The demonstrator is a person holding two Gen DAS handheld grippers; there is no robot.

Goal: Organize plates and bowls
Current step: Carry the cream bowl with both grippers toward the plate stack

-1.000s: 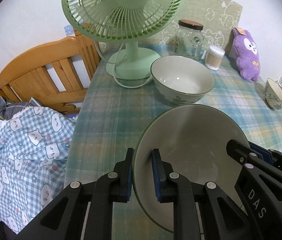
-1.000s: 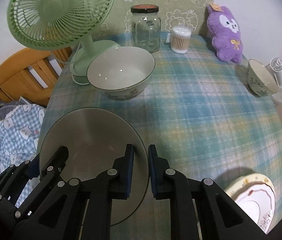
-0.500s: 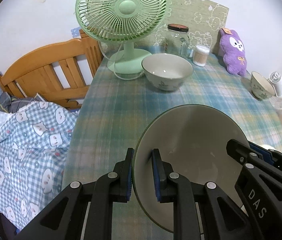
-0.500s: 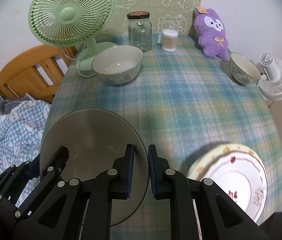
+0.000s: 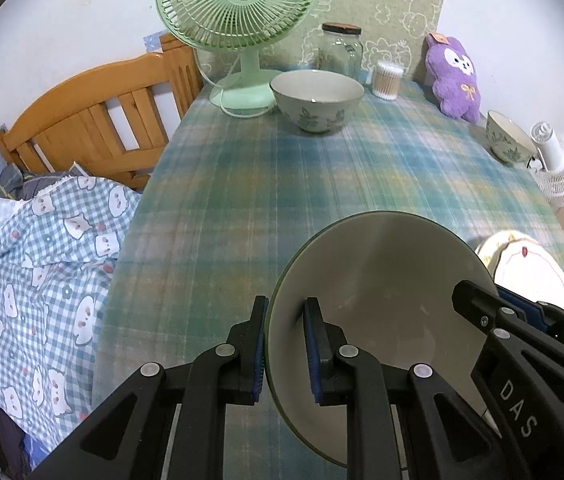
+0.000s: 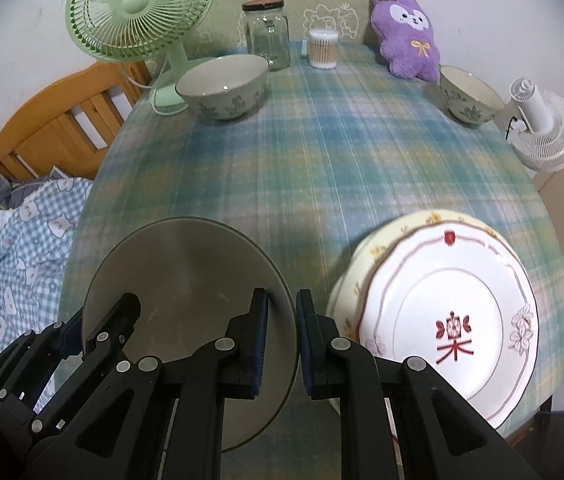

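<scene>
Both grippers hold one grey plate (image 5: 382, 280) (image 6: 185, 272) above the near part of the table. My left gripper (image 5: 286, 344) is shut on its left rim and my right gripper (image 6: 282, 340) is shut on its right rim. Just right of it lies a white plate with red markings (image 6: 450, 312) stacked on a yellow-rimmed plate (image 6: 382, 240). A large leaf-patterned bowl (image 5: 317, 98) (image 6: 223, 86) stands at the back beside the green fan. A smaller matching bowl (image 5: 508, 140) (image 6: 470, 94) sits at the back right.
On the plaid tablecloth (image 6: 322, 160) stand a green fan (image 6: 141, 20), a glass jar (image 6: 267, 38), a cotton-swab tub (image 6: 322, 48), a purple plush (image 6: 410, 36) and a small white fan (image 6: 542, 128). A wooden bed frame (image 5: 93, 108) and checked bedding (image 5: 33, 264) lie left of the table.
Both grippers have drawn back toward the near table edge with the grey plate still clamped. The back bowl and fan look farther off, and the stacked plates have come into view at the right.
</scene>
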